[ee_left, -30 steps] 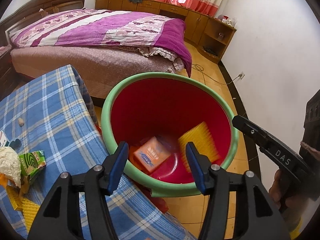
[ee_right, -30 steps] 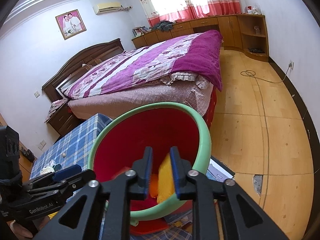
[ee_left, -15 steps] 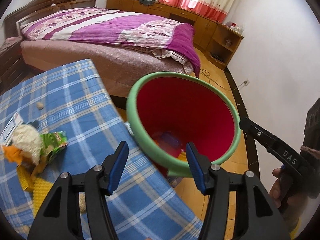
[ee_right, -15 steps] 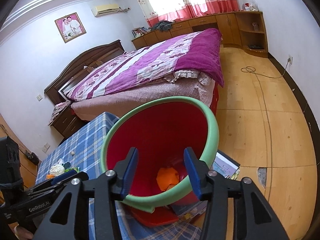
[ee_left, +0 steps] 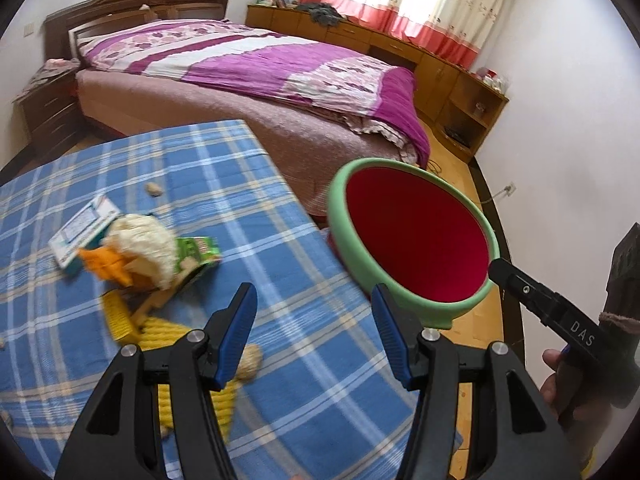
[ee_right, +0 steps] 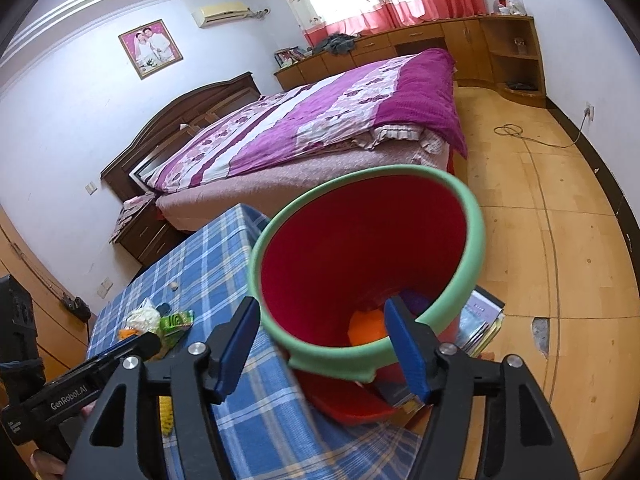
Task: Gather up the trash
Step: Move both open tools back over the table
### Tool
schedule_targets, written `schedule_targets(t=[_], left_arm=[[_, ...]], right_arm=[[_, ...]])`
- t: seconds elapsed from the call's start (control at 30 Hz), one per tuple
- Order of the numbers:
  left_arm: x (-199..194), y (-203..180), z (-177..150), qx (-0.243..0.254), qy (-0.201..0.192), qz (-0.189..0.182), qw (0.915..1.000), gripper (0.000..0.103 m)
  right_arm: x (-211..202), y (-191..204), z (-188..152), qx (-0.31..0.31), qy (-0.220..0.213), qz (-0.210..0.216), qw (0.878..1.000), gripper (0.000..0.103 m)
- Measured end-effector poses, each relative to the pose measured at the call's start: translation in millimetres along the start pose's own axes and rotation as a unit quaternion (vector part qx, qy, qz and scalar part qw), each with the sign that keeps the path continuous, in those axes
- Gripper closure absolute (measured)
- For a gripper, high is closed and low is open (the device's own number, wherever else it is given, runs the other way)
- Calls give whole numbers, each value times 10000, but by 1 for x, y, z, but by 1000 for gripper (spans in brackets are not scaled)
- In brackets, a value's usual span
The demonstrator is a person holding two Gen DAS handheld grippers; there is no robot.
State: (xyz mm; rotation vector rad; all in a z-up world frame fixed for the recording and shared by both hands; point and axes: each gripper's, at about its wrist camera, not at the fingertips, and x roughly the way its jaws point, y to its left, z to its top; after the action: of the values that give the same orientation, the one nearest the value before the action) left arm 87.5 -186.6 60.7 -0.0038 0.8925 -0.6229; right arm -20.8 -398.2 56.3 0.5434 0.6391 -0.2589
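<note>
Since a second ago the left gripper [ee_left: 314,336] has swung from above the red bin [ee_left: 416,240] to above the blue checked tablecloth [ee_left: 224,168], and the yellow piece the right gripper [ee_right: 322,344] pinched is gone from its jaws, which have just been opening and now stand wide and empty over the bin's near green rim [ee_right: 340,354]. The left jaws are also apart, holding nothing. The trash pile [ee_left: 140,252] lies left of them, well inside the table's right edge, which the bin stands just beyond. Bare wooden floor [ee_right: 560,240] spreads right of the bin.
</note>
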Motion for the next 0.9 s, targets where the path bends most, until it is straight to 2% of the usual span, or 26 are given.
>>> schedule_targets(t=[0.43,0.57,0.6,0.63,0.8,0.9], left_arm=[[-39,64,-13,-539,-324,366,9973,43],[-47,84,-14,-685,-409,487,9956,39],[-48,89,-13,-713,-390,541,9952,30],[-49,94,-13,-744,-379,584,9948,27],[-53,118,-12,-825,-406,760,9929,26],[-53,132,-10,-830,-414,911,9915,26]], right_arm=[[3,64,-14,-426,96,189,9989,23],[8,81,-19,-530,164,239,9982,19],[9,84,-20,-546,179,246,9980,18],[12,89,-22,-565,204,253,9979,18],[24,104,-25,-631,330,277,9971,18],[32,113,-27,-664,394,285,9966,12]])
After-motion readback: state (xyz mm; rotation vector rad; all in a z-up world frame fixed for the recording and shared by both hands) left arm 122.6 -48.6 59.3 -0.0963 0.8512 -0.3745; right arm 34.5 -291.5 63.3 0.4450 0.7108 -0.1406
